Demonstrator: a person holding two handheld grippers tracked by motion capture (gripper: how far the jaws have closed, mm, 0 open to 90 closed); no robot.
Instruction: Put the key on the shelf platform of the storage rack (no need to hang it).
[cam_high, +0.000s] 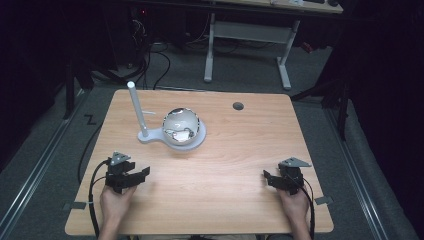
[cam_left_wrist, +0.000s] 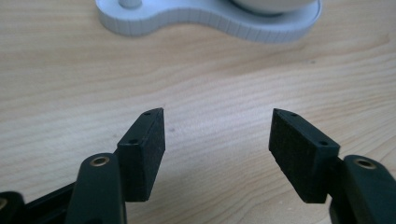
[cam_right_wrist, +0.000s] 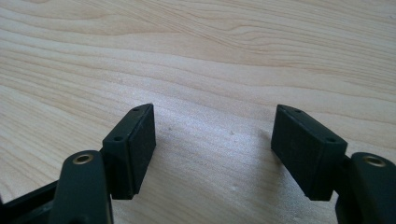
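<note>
A pale grey plastic stand (cam_high: 170, 136) with a figure-eight base is seen on the light wooden bench (cam_high: 240, 165), towards the far left part of its top, well in from the far edge. The long axis of the base is laid roughly parallel to the far edge. A slim white post (cam_high: 136, 107) is carried upright at the left end, tilted slightly to the left, and a clear glass globe (cam_high: 182, 125) is seated at the right end; small items inside it cannot be made out.

The left tool (cam_high: 134, 176) is held low near the near left corner, the hand behind it, its jaws directed right and away towards the stand. The jaws are spread wide, and nothing is held between them; bare wood is seen there in the left gripper view, with the stand's base (cam_left_wrist: 210, 21) just ahead.

The right tool (cam_high: 275, 179) is held near the near right corner, jaws directed left. These are likewise parted over bare wood, with nothing gripped.
</note>
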